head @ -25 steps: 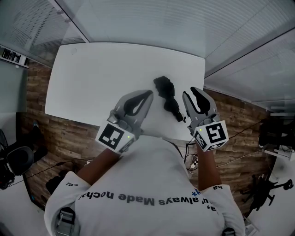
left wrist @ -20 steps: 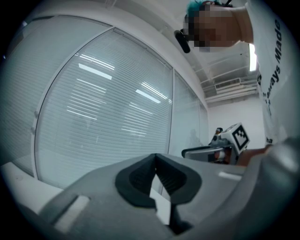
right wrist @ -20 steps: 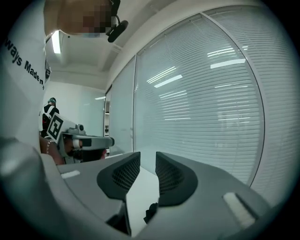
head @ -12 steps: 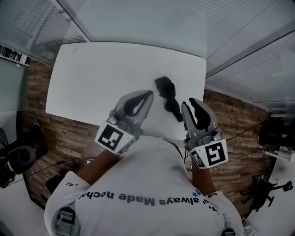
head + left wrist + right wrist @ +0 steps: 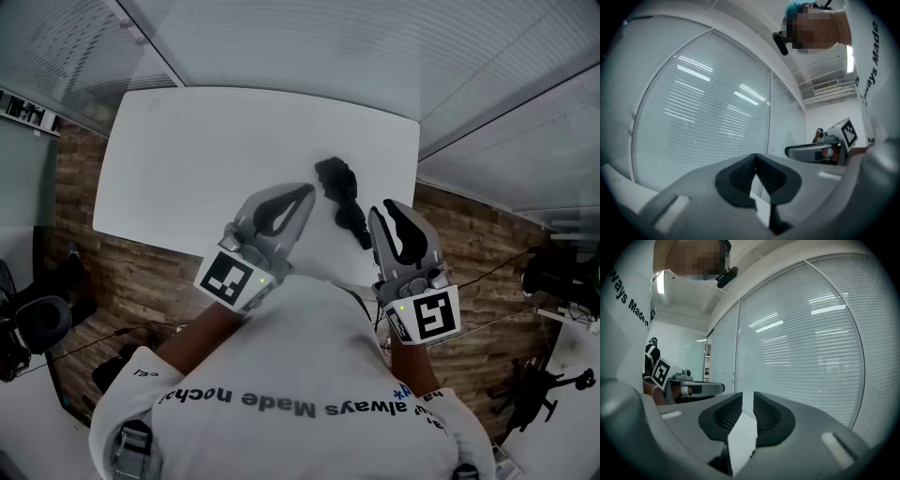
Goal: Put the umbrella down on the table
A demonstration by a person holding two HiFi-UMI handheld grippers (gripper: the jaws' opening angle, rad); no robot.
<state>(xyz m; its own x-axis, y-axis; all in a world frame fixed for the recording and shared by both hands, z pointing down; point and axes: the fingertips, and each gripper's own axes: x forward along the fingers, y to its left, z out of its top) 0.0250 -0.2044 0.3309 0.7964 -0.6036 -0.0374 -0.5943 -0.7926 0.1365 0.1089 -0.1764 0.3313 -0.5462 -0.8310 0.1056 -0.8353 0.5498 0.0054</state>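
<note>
A folded black umbrella [image 5: 342, 202] lies on the white table [image 5: 206, 150], near its front right edge, with nothing holding it. My left gripper [image 5: 305, 192] hovers just left of the umbrella, shut and empty; in its own view the left gripper's [image 5: 755, 157] pads meet against the window blinds. My right gripper [image 5: 384, 208] hangs to the right of the umbrella's near end, apart from it. In its own view the right gripper [image 5: 747, 394] has its jaws drawn together with nothing between them. Each gripper view shows the other gripper at its side.
Glass walls with blinds enclose the table's far and right sides. Wood floor surrounds it, with an office chair [image 5: 37, 323] at the left, cables and a black stand [image 5: 534, 389] at the right. A person [image 5: 652, 352] stands far off in the right gripper view.
My right gripper has drawn back from the umbrella toward my body. The umbrella stays on the table and my left gripper has not moved.
</note>
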